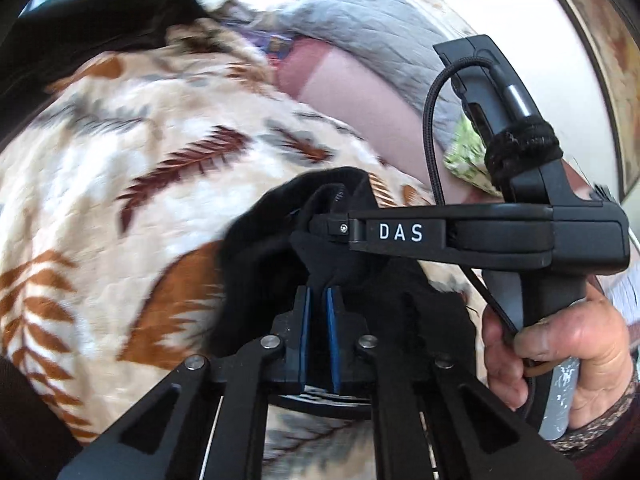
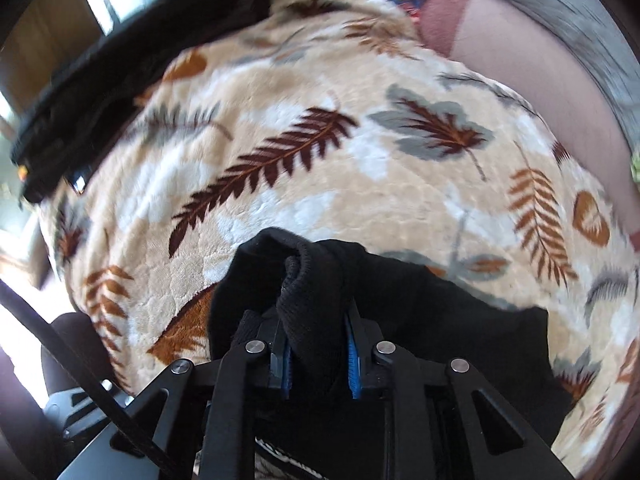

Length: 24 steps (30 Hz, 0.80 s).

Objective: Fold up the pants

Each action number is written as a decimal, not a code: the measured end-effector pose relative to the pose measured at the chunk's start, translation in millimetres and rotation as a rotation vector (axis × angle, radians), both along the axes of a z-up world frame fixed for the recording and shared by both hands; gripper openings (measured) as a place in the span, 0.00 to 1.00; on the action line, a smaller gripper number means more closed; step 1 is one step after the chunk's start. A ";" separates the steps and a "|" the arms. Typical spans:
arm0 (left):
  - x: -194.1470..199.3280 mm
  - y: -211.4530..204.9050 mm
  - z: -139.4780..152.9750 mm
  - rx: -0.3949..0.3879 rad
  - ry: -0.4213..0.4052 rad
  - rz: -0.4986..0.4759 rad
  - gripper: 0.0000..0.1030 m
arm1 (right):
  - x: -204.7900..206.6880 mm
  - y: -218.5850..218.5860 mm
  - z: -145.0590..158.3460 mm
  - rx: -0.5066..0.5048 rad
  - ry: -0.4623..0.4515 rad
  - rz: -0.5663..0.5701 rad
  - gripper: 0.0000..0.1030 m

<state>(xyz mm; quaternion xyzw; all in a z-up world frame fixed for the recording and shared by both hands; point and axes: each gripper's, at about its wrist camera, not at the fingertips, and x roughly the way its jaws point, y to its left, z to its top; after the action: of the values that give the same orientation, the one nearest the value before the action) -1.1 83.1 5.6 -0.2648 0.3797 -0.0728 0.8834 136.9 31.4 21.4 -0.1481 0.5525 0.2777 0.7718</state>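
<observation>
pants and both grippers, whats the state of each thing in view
black pants: bunched, lifted above the blanket, gripped by both grippers
left gripper: shut on pants fabric
right gripper: shut on the ribbed edge
right hand: wrapped around the right gripper's handle
leaf-print blanket: spread flat
other dark garment: lying at the blanket's far edge

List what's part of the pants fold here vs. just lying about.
Part of the job:
- black pants, bunched, held by both grippers
- left gripper, shut on the pants
- right gripper, shut on a ribbed edge of the pants
- leaf-print blanket below, the work surface

Lying about:
- grey quilt
- pink sheet
- dark cloth at the blanket's far edge
</observation>
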 end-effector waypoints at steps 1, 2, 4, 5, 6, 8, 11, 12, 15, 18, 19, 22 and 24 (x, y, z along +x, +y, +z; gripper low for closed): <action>-1.6 -8.5 3.1 0.010 -0.007 -0.020 0.08 | -1.5 -5.4 3.1 0.016 -0.002 -0.013 0.21; 1.3 -19.5 7.0 0.019 -0.013 -0.044 0.08 | -0.4 -19.8 7.1 0.045 -0.001 -0.034 0.21; 5.6 -44.4 16.3 0.033 -0.025 -0.102 0.08 | 0.3 -52.0 13.9 0.106 0.005 -0.085 0.20; 6.9 -54.1 20.3 0.038 -0.032 -0.125 0.08 | 1.8 -69.1 15.7 0.137 0.010 -0.110 0.20; 6.9 -66.8 25.2 0.052 -0.042 -0.150 0.08 | -0.6 -81.3 17.7 0.155 0.030 -0.151 0.20; 3.7 -83.9 30.4 0.070 -0.056 -0.193 0.09 | -0.3 -124.3 16.9 0.233 0.051 -0.216 0.21; -3.3 -104.5 34.6 0.056 -0.050 -0.280 0.22 | -0.5 -180.2 8.3 0.288 0.062 -0.316 0.20; -4.8 -107.0 35.5 0.059 -0.049 -0.292 0.29 | 0.8 -193.8 4.3 0.307 0.069 -0.343 0.20; -5.8 -112.0 37.0 0.076 -0.043 -0.322 0.30 | 1.0 -242.0 -8.6 0.359 0.077 -0.437 0.20; -2.3 -116.7 37.4 0.076 -0.029 -0.329 0.32 | 2.0 -276.6 -17.6 0.381 0.072 -0.506 0.20; -1.3 -117.8 36.6 0.074 -0.021 -0.328 0.32 | 2.7 -286.4 -21.2 0.390 0.073 -0.524 0.20; 5.5 -121.8 35.2 0.032 0.000 -0.348 0.34 | 6.7 -300.4 -28.8 0.357 0.046 -0.535 0.20; 6.9 -121.0 37.1 -0.045 -0.005 -0.385 0.39 | 7.7 -308.2 -34.5 0.320 0.018 -0.553 0.21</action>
<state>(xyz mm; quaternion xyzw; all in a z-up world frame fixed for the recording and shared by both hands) 5.8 -37.9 42.8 -0.2067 0.4193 -0.2499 0.8480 144.6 -276.8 -13.1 0.1333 0.5280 0.1421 0.8266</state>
